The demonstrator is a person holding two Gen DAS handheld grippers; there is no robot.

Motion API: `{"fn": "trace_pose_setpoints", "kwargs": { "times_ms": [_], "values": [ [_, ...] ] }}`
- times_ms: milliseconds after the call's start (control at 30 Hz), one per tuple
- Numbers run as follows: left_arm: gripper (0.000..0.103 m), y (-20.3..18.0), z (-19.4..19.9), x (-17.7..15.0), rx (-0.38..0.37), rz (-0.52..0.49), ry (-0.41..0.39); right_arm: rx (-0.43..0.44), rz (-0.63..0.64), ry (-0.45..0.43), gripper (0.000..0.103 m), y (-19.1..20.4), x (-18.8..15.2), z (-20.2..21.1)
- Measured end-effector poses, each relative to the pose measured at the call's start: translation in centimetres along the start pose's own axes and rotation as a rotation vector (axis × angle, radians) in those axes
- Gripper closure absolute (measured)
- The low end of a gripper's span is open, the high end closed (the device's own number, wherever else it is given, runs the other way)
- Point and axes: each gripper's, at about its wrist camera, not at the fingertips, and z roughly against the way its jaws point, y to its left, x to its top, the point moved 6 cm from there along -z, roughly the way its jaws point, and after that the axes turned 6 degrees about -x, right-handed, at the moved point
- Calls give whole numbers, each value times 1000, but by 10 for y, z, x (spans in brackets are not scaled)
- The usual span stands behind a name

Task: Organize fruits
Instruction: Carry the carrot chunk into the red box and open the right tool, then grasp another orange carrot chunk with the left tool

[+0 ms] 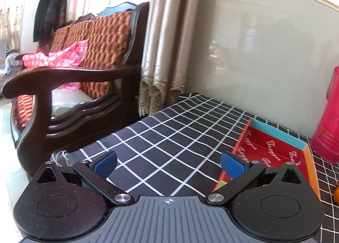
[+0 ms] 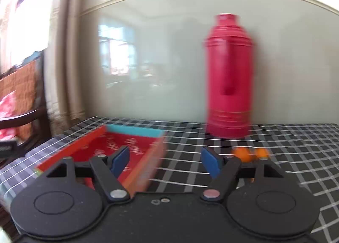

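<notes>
Left tongs (image 1: 168, 163): spread wide, holding nothing, above the checked surface (image 1: 169, 137).
Right tongs (image 2: 165, 161): spread wide, holding nothing; view blurred.
Red tray (image 2: 118, 147): lay flat on the surface, left of the right tongs.
Oranges (image 2: 250, 154): two sat on the surface, right of the tray, before the red flask (image 2: 229, 77).

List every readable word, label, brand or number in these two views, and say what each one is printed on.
"Tanger": white script repeated across the inside of the red tray; the spelling is uncertain and some repeats are cut off.
In the right wrist view the same print on the tray is too blurred to read.
Gold bands on the red thermos: no legible text.
Neither the left gripper nor the right gripper bears text.
</notes>
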Motion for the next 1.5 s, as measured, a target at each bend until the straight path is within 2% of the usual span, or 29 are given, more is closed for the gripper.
{"fn": "trace_pose_setpoints", "kwargs": {
  "times_ms": [67, 167, 333, 467, 700, 800, 900, 933, 1033, 1167, 1200, 1233, 1300, 1500],
  "values": [
    [0, -13, 2, -1, -23, -25, -9, -101, -46, -3, 27, -27, 0, 2],
    [0, -43, 8, -2, -73, -79, -28, -289, -109, -4, 22, -71, -2, 7],
    [0, -109, 18, -15, -230, -176, -26, -566, -209, -30, 11, -140, -7, 25],
    [0, -172, 31, -32, -370, -281, -27, -733, -223, -59, 8, -180, -13, 43],
    [0, -281, 54, -84, -587, -504, 16, -956, -258, -96, 6, -236, -23, 75],
    [0, -317, 59, -101, -647, -557, 36, -965, -296, -88, 6, -254, -28, 83],
    [1, -346, 59, -113, -672, -575, 62, -965, -306, -80, 6, -266, -32, 86],
    [4, -353, 58, -116, -678, -576, 72, -963, -307, -79, 6, -269, -33, 86],
    [22, -369, 54, -124, -702, -586, 116, -961, -315, -82, 6, -278, -35, 91],
    [28, -383, 42, -132, -697, -587, 161, -953, -337, -89, 6, -284, -35, 97],
    [39, -385, 40, -134, -696, -590, 172, -956, -340, -93, 6, -284, -35, 99],
    [56, -385, 39, -137, -690, -592, 187, -959, -341, -97, 6, -284, -34, 100],
    [74, -388, 31, -142, -698, -579, 222, -957, -346, -104, 6, -284, -34, 102],
    [75, -387, 33, -143, -707, -571, 215, -949, -339, -101, 6, -281, -34, 99]
  ]
}}
